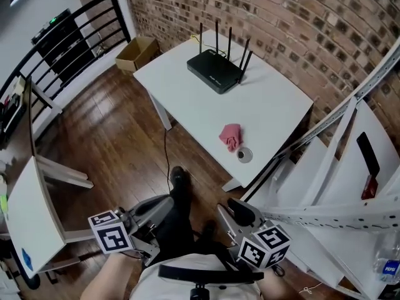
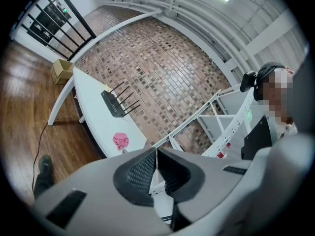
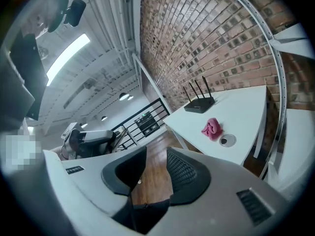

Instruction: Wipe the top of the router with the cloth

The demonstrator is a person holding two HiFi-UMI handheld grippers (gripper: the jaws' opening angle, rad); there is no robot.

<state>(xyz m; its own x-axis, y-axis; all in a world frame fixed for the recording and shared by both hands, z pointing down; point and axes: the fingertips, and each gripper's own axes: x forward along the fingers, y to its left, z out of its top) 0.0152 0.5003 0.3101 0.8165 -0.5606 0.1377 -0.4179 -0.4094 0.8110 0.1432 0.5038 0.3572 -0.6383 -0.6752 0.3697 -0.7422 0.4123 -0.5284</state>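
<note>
Head view: router (image 1: 215, 71) long axis diagonal, antennas (image 1: 229, 39) toward wall (image 1: 300, 24); L gripper (image 2: 156, 151) closed, R gripper (image 3: 156, 155) part-open, both empty.

Quick count: one router (image 1: 214, 70) with four antennas (image 1: 217, 36), one pink cloth (image 1: 230, 136), one round disc (image 1: 244, 155), one white worktop (image 1: 275, 105), one cardboard box (image 1: 136, 53). Two tools total: left tool (image 2: 156, 168), right tool (image 3: 155, 173).

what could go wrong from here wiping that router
The pink cloth lies bunched beside a round cable hole near the edge of the table; a clumsy grab may nudge it off. On the router, four upright antennas could snag the cloth mid-wipe. A cord drops from the table to the floor near the person's shoe: a possible trip.
</note>
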